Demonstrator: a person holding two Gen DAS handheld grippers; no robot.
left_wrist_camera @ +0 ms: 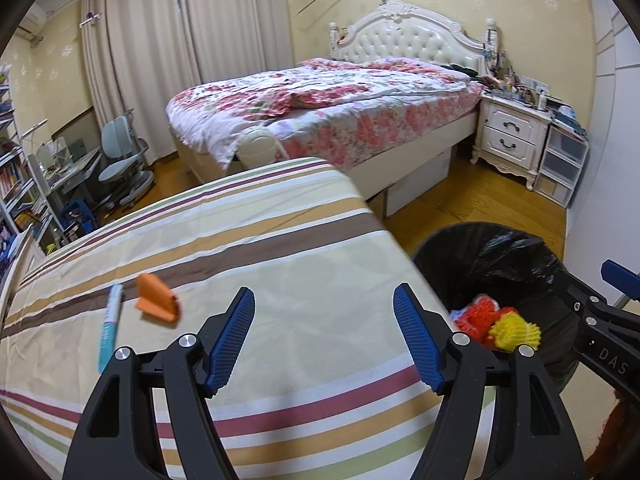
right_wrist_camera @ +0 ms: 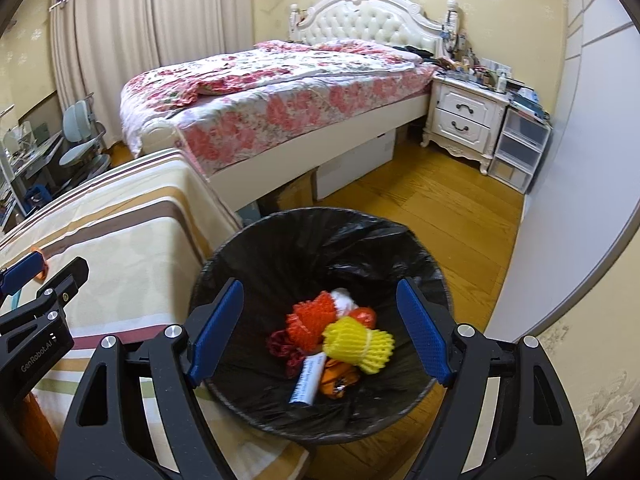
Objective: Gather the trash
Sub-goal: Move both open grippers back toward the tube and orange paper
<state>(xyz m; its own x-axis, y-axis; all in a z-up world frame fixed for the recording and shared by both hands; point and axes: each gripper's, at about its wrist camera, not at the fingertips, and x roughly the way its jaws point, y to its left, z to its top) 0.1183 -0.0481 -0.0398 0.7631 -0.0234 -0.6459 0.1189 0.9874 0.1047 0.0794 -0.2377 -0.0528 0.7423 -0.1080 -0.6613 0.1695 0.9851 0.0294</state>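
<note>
A trash bin with a black liner point(right_wrist_camera: 280, 248) stands on the floor beside a table with a striped cloth point(left_wrist_camera: 248, 240). Inside lie a yellow foam net point(right_wrist_camera: 358, 344), an orange-red foam net point(right_wrist_camera: 312, 320), a white tube point(right_wrist_camera: 308, 378) and other scraps. My right gripper point(right_wrist_camera: 320, 332) is open and empty above the bin. My left gripper point(left_wrist_camera: 324, 340) is open and empty above the cloth. On the cloth to its left lie an orange folded paper point(left_wrist_camera: 156, 300) and a light-blue pen point(left_wrist_camera: 110, 326). The bin also shows in the left wrist view point(left_wrist_camera: 500, 256).
A bed with a floral cover point(right_wrist_camera: 280, 92) stands behind the table. A white nightstand point(right_wrist_camera: 464, 120) and plastic drawers point(right_wrist_camera: 516, 152) stand at the far right. A desk chair point(left_wrist_camera: 120, 156) and shelves point(left_wrist_camera: 16, 184) are at the left. The floor point(right_wrist_camera: 440, 216) is wood.
</note>
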